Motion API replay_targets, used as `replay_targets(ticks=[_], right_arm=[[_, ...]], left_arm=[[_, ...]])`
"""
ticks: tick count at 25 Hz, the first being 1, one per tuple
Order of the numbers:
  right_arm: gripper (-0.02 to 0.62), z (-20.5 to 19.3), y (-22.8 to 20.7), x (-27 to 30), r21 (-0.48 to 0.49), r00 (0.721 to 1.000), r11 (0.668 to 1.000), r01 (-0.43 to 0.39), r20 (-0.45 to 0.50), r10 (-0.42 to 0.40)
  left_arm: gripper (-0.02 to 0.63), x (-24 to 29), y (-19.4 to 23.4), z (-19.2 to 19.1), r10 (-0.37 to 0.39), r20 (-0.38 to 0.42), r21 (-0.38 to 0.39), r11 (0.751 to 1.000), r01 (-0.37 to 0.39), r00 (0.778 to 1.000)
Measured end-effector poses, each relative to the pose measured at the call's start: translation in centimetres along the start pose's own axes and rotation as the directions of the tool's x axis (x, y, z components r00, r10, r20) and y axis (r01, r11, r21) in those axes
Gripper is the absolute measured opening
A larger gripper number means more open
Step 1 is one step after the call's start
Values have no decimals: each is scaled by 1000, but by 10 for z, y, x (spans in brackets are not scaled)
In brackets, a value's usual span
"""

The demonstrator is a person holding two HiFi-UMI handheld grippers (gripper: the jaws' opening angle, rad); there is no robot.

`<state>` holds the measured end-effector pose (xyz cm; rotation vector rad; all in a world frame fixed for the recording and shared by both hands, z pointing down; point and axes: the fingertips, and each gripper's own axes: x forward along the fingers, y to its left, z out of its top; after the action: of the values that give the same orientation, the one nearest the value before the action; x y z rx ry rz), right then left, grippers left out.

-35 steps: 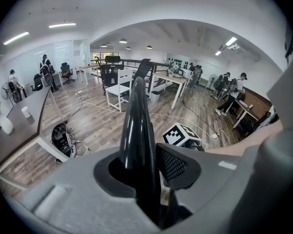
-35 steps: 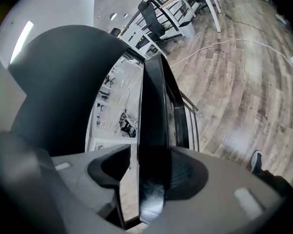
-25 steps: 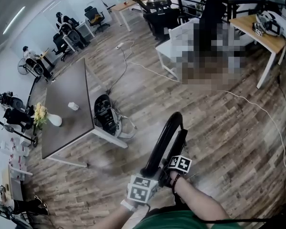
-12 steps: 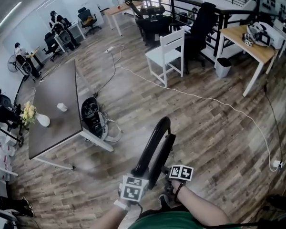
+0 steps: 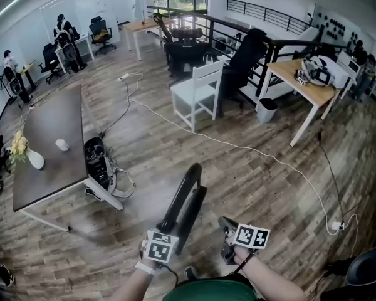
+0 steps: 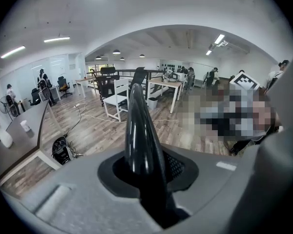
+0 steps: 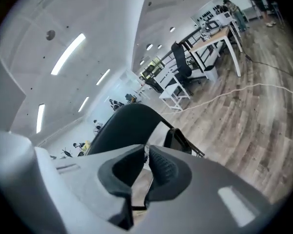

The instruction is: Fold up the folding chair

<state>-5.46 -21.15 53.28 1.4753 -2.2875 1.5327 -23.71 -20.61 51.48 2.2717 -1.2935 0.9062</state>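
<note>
L gripper point(image 6: 146, 172) was clamped hard on the top rail of the black folding chair point(image 6: 138, 121), pads biting both sides of the glossy curved edge. In the head view the chair point(image 5: 183, 196) stood edge-on on the wood floor point(image 5: 269, 180), just ahead of me and btwn the two grippers. It looked thin, seat close to the back, so I judged the fold mostly done. R gripper point(image 7: 145, 165) was off the chair and beside it. Its jaws had just been closing and were nearly together w/ nothing btwn them; the chair back only showed behind them. Handling notes, est. only: frame looked rigid, no flex at the rail, so one grip should steer the whole thing. The shiny, rounded surface was prob. slippery, so a pinch on the curve could slide or roll. It looked light enough for one hand but top-heavy when upright; it could tip sideways if the L grip loosened. Best hold looked like the top rail at centre, as taken. A 2nd hold for the R would be the seat's front edge or a side tube, clear of the hinge.
</note>
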Motion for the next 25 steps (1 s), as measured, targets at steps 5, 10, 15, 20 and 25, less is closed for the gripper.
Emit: replay_targets(ticks=[5,10,15,20,25], right_arm=[[3,32,50,-45,-266,993,963,-39,101,68],[3,41,89,-85,-486,973,873,-34,183,140],[3,48,112,-114,-631,956,775,-28,209,205],[3,78,123,-160,-737,919,675,41,292,264],[3,116,116,-201,-771,883,623,128,375,282]], left_arm=[[91,-1,-3,2,-10,21,0,1000,10,1000],[94,-4,-11,0,-27,30,-15,1000,27,999],[99,-2,-19,0,-30,22,-24,999,31,999],[107,-5,-28,1,-19,56,-17,1000,20,998],[116,-8,-31,3,28,94,7,1000,-28,995]])
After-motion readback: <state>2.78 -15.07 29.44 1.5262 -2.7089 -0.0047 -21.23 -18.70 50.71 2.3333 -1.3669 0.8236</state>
